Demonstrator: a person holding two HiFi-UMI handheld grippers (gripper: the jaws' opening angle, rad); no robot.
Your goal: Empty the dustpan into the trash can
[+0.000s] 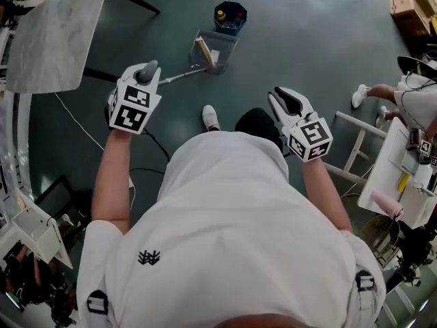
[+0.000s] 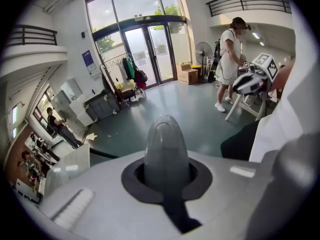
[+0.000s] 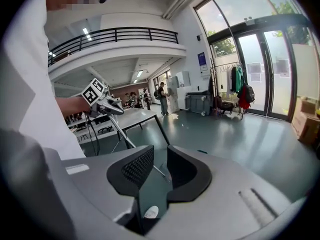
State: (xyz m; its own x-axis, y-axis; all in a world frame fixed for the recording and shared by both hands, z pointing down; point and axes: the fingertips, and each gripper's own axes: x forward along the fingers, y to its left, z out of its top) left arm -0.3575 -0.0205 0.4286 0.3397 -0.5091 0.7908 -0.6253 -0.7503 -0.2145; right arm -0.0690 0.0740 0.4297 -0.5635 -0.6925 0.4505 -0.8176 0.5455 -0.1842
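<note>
Grey-green floor [image 1: 307, 39], open hall with glass doors in both gripper views. My left gripper [image 1: 145, 80] is clamped on the grey handle grip [image 1: 147, 70] of the dustpan [image 1: 218, 45]. In the left gripper view the rounded grip end stands up between the jaws, pads tight round it. A thin metal shaft [image 1: 179, 78] runs from the grip forward and down to the pan.

Dustpan is clear plastic and sits low at the floor just in front of the trash can [image 1: 230, 16], on my side of it. Touching or not, can't tell. A tan stick-like item [image 1: 203, 50] lies in the pan; can't tell what it is. Trash can is dark, open-topped, with something yellow [image 1: 220, 14] inside.

My right gripper [image 1: 285, 100] is well apart from the pan, out to my right, jaws a narrow gap apart with nothing between them.

Marble tabletop [image 1: 58, 26] at far left. My white shoe [image 1: 210, 117] is on the floor below the shaft.
</note>
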